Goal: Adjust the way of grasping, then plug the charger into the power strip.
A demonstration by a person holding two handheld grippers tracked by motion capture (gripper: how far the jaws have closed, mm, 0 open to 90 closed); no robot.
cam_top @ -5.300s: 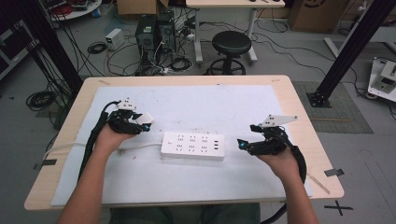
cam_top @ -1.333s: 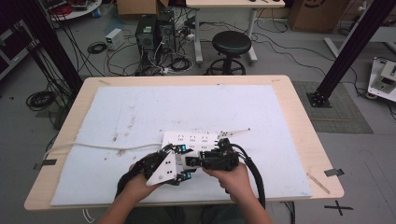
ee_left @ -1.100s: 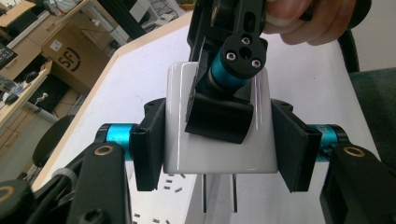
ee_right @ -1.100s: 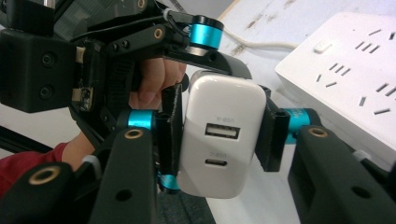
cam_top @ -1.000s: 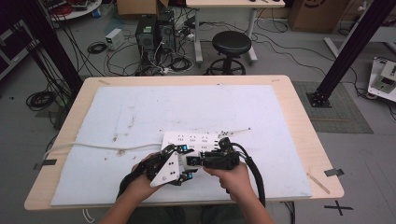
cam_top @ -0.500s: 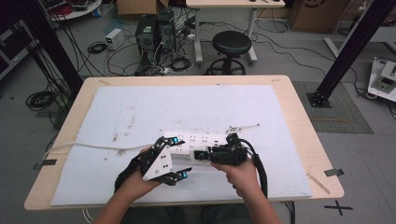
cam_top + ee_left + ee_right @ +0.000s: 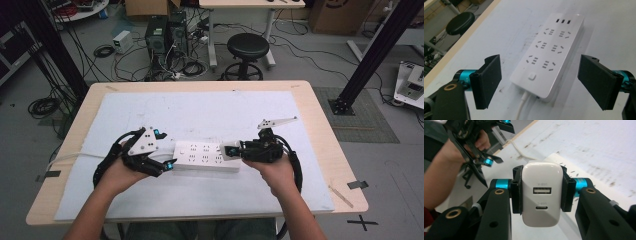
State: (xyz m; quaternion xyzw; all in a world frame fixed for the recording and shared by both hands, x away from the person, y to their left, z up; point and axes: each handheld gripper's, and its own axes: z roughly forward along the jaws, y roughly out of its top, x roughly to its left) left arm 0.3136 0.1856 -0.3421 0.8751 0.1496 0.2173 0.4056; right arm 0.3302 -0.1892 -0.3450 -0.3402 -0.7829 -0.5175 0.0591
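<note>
Nearest the person, in the high view, two forearms come in from the bottom edge onto a white mat (image 7: 200, 115) that covers most of a light wooden table (image 7: 320, 125).

Left gripper (image 7: 161, 165): held in the left hand, at the left end of the power strip (image 7: 206, 156). Its jaws have just been opening. In the left gripper view they stand wide apart, one to each side of the strip's near end, and neither pad touches the casing. The gripper is released and holds nothing. That view shows the white power strip (image 7: 550, 50) lying flat on the mat, a square button at its near end, rows of sockets along its top and three small ports at the far end. A white cord (image 7: 521, 106) leaves the near end toward the camera.

Right gripper (image 7: 541, 192): clenched on a white USB charger (image 7: 542, 195), with one pad on each side of its body. The face toward the camera carries two ports, one above the other. In the high view the right gripper (image 7: 234, 150) holds the charger (image 7: 229, 150) at the right end of the strip; whether charger and strip touch cannot be told.

Beyond the table, on the grey floor: a black round stool (image 7: 247, 47), computer cases (image 7: 162, 32) with tangled cables, and black frame posts (image 7: 380, 50) at both sides.
</note>
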